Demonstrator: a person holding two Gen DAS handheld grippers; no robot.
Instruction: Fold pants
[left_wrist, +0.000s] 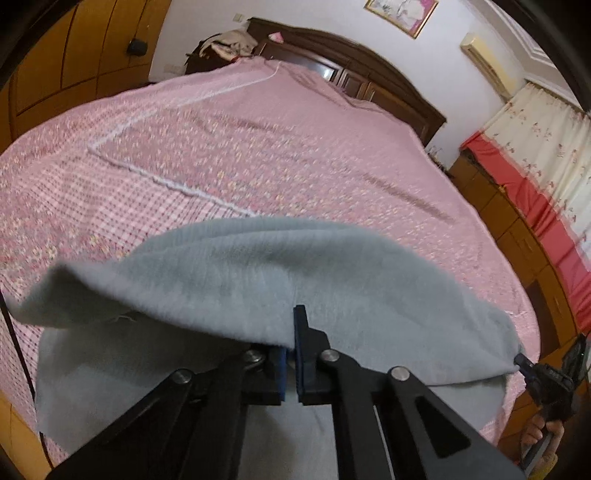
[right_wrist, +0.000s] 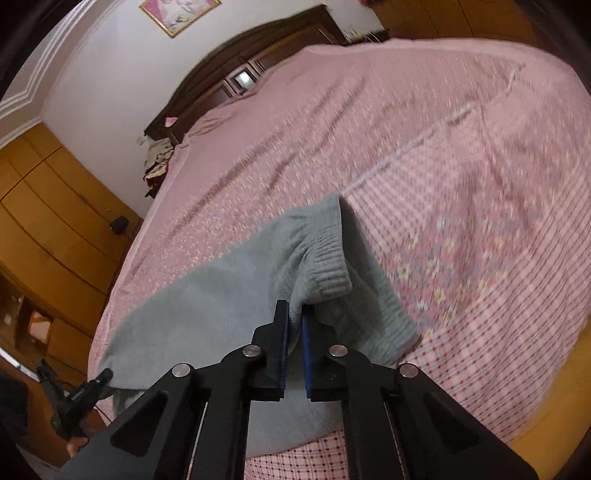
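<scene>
- Both tongs are clamped on the grey pants (left_wrist: 236, 273): the left gripper (left_wrist: 291, 354) pinches the fleece edge, and the right gripper (right_wrist: 294, 343) bites beside the ribbed waistband (right_wrist: 328, 254).
- Lifted between them, that edge hangs just above the pink bedspread (left_wrist: 258, 147), probably to be carried over for a fold.
- Remaining cloth rests on the bedspread's near edge, well apart from the headboard (left_wrist: 388, 85).

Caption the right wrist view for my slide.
Right claw pinches grey pants near the ribbed waistband, lifted over pink bedspread.
</scene>
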